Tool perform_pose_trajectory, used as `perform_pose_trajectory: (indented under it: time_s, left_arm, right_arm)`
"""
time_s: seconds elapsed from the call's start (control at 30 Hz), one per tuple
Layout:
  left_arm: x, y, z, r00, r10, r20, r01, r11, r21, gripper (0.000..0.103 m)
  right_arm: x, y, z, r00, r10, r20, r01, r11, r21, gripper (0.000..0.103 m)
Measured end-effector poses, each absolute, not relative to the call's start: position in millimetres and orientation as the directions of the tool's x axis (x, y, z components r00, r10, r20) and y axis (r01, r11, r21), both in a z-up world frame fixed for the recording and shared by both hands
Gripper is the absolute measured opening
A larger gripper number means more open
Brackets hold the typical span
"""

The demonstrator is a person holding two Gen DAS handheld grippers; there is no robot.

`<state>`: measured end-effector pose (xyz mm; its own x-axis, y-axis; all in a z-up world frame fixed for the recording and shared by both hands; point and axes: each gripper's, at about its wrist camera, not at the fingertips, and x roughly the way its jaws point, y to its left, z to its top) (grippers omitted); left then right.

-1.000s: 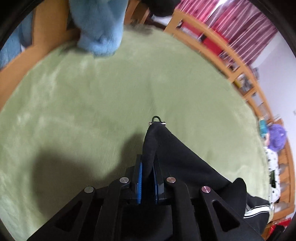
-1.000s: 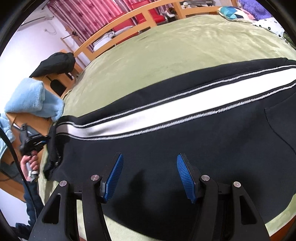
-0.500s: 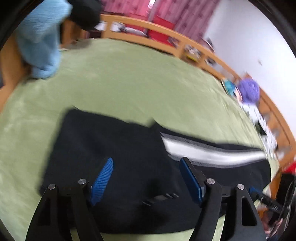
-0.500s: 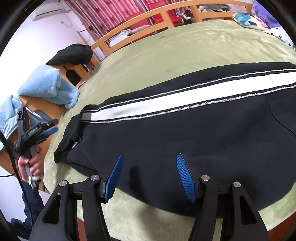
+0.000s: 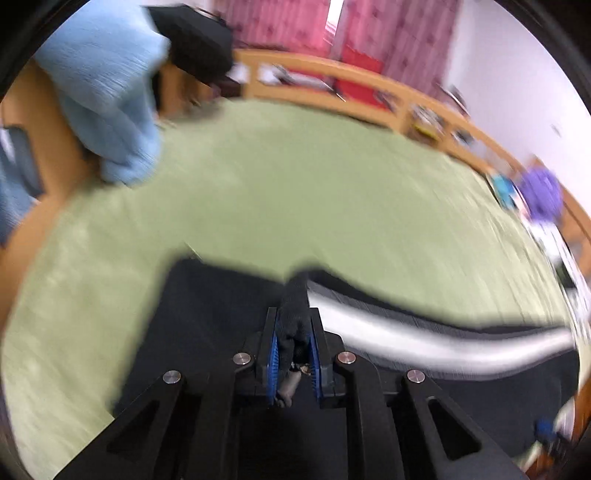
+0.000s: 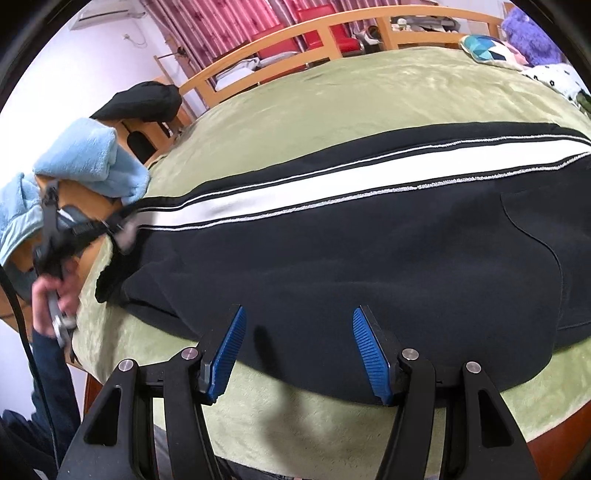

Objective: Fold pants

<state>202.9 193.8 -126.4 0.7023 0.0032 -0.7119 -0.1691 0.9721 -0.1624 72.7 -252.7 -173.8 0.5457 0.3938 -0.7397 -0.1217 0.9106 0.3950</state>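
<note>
Black pants (image 6: 369, 243) with a white side stripe (image 6: 332, 181) lie lengthwise across a green blanket (image 6: 332, 92). In the left wrist view my left gripper (image 5: 293, 354) is shut on a fold of the black fabric (image 5: 295, 310) at the leg end, next to the stripe (image 5: 424, 339); that view is blurred. From the right wrist view the left gripper (image 6: 110, 229) shows at the far left end of the pants. My right gripper (image 6: 297, 350) is open and empty, hovering over the near edge of the pants.
Light blue towels (image 6: 88, 162) and a black garment (image 6: 144, 101) sit on wooden furniture at the left. A wooden bed rail (image 6: 295, 33) runs along the back. Pillows and a purple plush (image 6: 532, 33) lie at the far right.
My left gripper was open over the pants half a second ago and has now shut on the fabric at the leg end. My right gripper has drawn back slightly and stays open.
</note>
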Motion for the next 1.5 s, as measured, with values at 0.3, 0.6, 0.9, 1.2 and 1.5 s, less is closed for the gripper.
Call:
perform_pose_trajectory:
  time_s: [0.3, 0.6, 0.9, 1.2, 1.5]
  left_arm:
    - [206, 225, -95, 0.750, 0.124, -0.649, -0.300, 0.939, -0.167, 0.071]
    - [128, 185, -157, 0.633, -0.133, -0.763, -0.148, 0.946, -0.287, 0.071]
    - [57, 232, -215, 0.632, -0.156, -0.759, -0.314, 0.844, -0.435, 0.071]
    - [84, 294, -223, 0.661, -0.010, -0.750, -0.475, 0.768, -0.430, 0.069]
    - [97, 319, -182, 0.758, -0.052, -0.650, -0.387, 0.766, -0.514, 0.007]
  right_arm:
    - [72, -252, -175, 0.544, 0.398, -0.738, -0.131, 0.910, 0.393, 0.060]
    - [65, -232, -174, 0.533, 0.433, -0.727, -0.183, 0.898, 0.401, 0.060]
    - [50, -201, -178, 0.518, 0.433, -0.737, -0.263, 0.901, 0.345, 0.060]
    - [47, -172, -186, 0.539, 0.339, -0.771, -0.297, 0.933, 0.202, 0.063]
    - [47, -137, -187, 0.537, 0.327, -0.777, -0.387, 0.915, 0.117, 0.002]
